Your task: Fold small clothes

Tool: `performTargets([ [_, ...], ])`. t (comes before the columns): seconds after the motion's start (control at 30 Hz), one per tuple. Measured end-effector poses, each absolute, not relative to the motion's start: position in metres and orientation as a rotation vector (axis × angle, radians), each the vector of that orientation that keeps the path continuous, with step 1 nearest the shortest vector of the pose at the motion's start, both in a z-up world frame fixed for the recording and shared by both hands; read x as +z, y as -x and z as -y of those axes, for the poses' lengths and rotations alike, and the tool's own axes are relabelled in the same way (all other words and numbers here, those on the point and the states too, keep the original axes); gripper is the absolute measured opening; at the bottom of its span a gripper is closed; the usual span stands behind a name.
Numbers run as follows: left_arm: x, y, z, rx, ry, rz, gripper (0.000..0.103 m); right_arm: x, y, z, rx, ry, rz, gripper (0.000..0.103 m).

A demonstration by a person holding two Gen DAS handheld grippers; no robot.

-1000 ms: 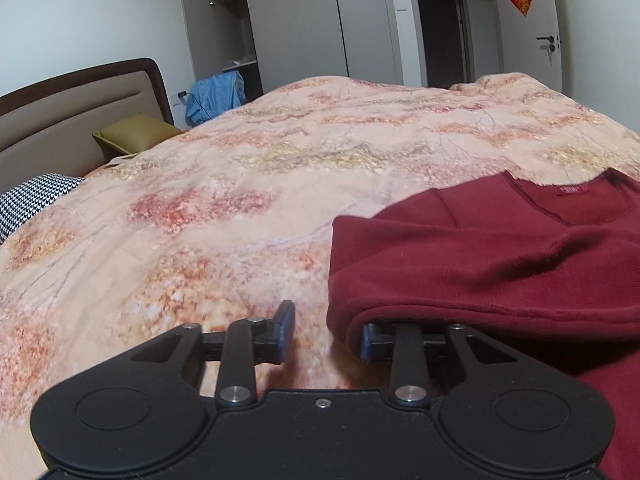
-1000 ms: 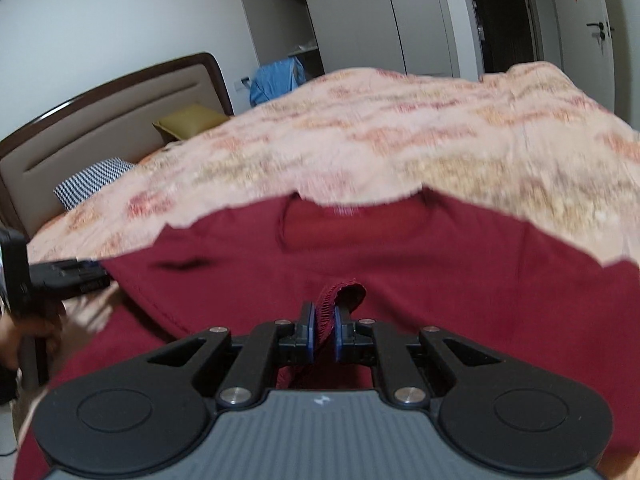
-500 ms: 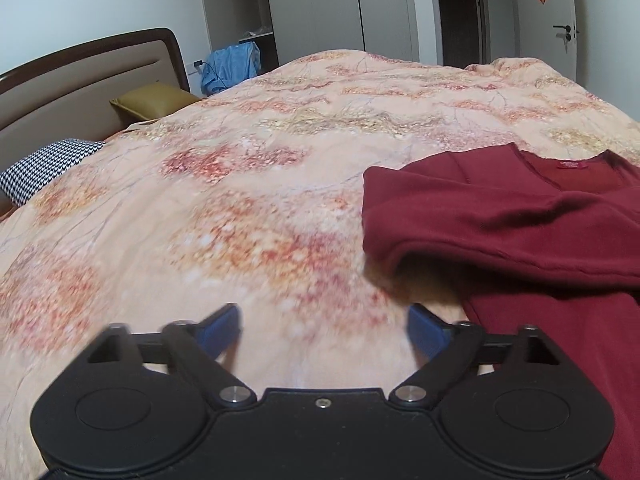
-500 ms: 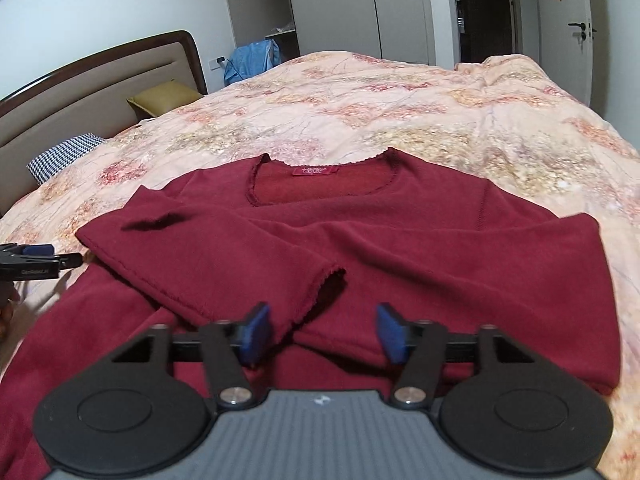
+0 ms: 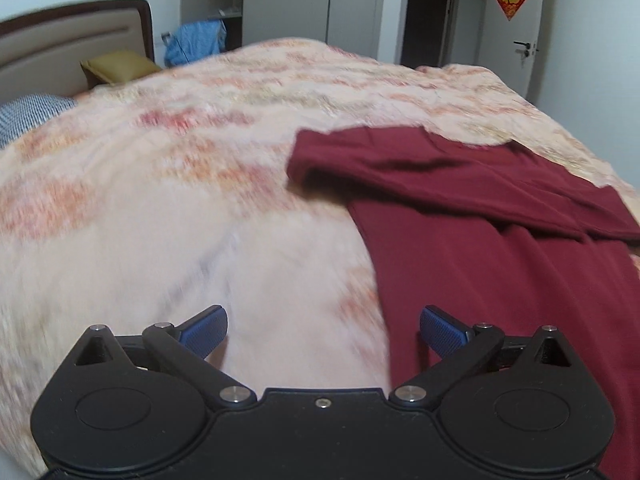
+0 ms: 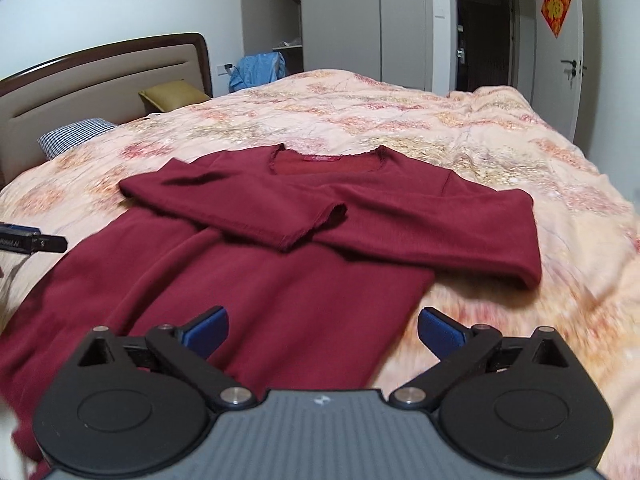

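Note:
A dark red long-sleeved top [image 6: 248, 280] lies flat on the floral bedspread [image 6: 460, 140], neckline away from me, both sleeves folded across the chest. It also shows at the right in the left wrist view [image 5: 500, 248]. My right gripper [image 6: 323, 330] is open and empty, hovering over the top's lower right part. My left gripper [image 5: 323, 330] is open and empty above the bedspread [image 5: 180, 200], at the top's left side edge. Its tip shows at the left edge of the right wrist view [image 6: 32, 241].
A padded headboard [image 6: 88, 80], a checked pillow [image 6: 72, 136] and an olive cushion [image 6: 172, 94] lie at the far left. A blue garment [image 6: 258, 68] hangs by the open wardrobe [image 6: 340, 20]. A door [image 6: 568, 52] stands at the right.
Both grippers let go of the sleeves, opened wide and pulled back toward the hem. The sleeves now lie folded across the chest.

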State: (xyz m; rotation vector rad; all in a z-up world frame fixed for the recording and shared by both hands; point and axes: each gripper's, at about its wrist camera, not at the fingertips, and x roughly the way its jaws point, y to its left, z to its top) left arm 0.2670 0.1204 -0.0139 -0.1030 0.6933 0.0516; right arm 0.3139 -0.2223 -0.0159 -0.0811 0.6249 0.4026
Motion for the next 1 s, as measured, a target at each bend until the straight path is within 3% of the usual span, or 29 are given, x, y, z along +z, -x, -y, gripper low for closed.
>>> performTargets([
  [0.5, -0.040, -0.187, -0.091, -0.052, 0.120, -0.724, 0.101, -0.054, -0.183, 0.217, 0.379, 0.094, -0.627, 0.102],
  [0.7, -0.036, -0.171, -0.094, -0.034, 0.155, -0.735, 0.076, -0.055, -0.164, 0.207, 0.346, 0.082, -0.617, 0.061],
  [0.77, -0.035, -0.168, -0.094, -0.047, 0.179, -0.745, 0.058, -0.054, -0.161, 0.208, 0.358, 0.064, -0.623, 0.035],
  [0.93, -0.027, -0.166, -0.086, -0.082, 0.148, -0.774, 0.010, -0.050, -0.159, 0.210, 0.363, 0.062, -0.623, 0.010],
  [1.0, -0.019, -0.164, -0.084, -0.090, 0.129, -0.765, 0.005, -0.045, -0.155, 0.213, 0.349, 0.084, -0.601, 0.007],
])
